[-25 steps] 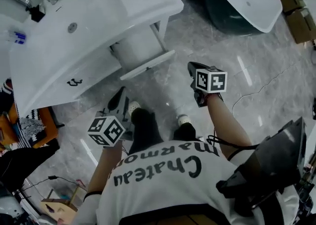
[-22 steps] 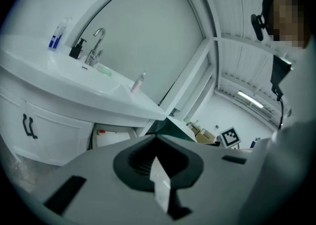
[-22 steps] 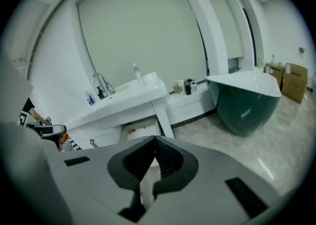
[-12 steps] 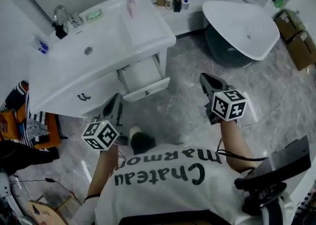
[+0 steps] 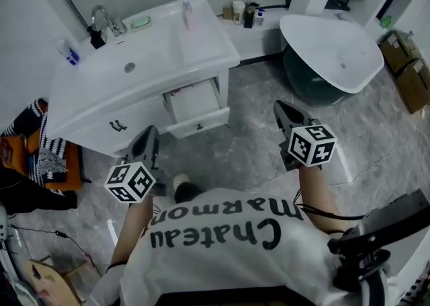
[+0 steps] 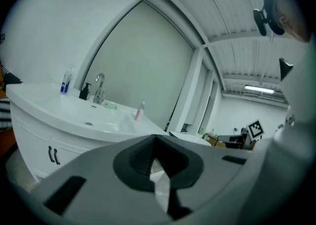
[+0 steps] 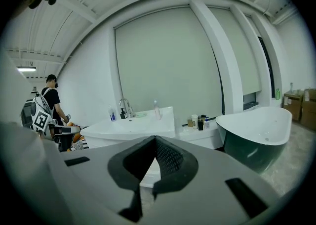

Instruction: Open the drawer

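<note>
The white vanity stands against the far wall, and its right-hand drawer is pulled out, with the front panel over the grey floor. Both grippers hang in the air on my side of it, touching nothing. My left gripper is shut and empty, level with the cabinet door on the vanity's left. My right gripper is shut and empty, to the right of the drawer. In the left gripper view the left gripper points at the vanity. In the right gripper view the right gripper also faces the vanity.
A white bathtub with a dark outside stands at the right, with cardboard boxes beyond it. Bottles sit on the ledge between vanity and tub. Striped cloth and orange items lie at the left. A person stands far left.
Both grippers have risen and the view has lifted with them, bringing the whole vanity top and the back wall into sight. The drawer stays pulled out.
</note>
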Tool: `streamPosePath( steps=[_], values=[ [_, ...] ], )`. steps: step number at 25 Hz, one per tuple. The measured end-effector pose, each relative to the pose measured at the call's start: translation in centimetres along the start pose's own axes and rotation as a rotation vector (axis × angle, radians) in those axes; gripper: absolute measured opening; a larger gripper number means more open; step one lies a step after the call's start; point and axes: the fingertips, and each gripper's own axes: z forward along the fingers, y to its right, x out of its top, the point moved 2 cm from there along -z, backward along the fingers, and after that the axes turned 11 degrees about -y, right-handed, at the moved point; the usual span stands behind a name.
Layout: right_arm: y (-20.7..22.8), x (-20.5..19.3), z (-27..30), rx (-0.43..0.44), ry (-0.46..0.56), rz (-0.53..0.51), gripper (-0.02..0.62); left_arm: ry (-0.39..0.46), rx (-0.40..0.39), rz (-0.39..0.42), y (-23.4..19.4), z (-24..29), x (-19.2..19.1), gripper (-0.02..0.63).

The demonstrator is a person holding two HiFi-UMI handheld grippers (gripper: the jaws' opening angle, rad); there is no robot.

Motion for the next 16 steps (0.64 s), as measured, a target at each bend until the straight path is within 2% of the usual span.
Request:
streamPosePath(
  steps=[5, 16],
  values=[
    [-0.6, 0.0, -0.1, 0.0, 0.001, -0.004, 0.011, 0.018, 0.005, 0.035, 0.3, -0.8, 0.8, -0.009],
    [-1.2, 0.8, 0.3, -0.011, 0.009, -0.021, 0.011, 0.012, 0.01, 0.024, -0.2, -1.0, 0.8, -0.009]
  ],
)
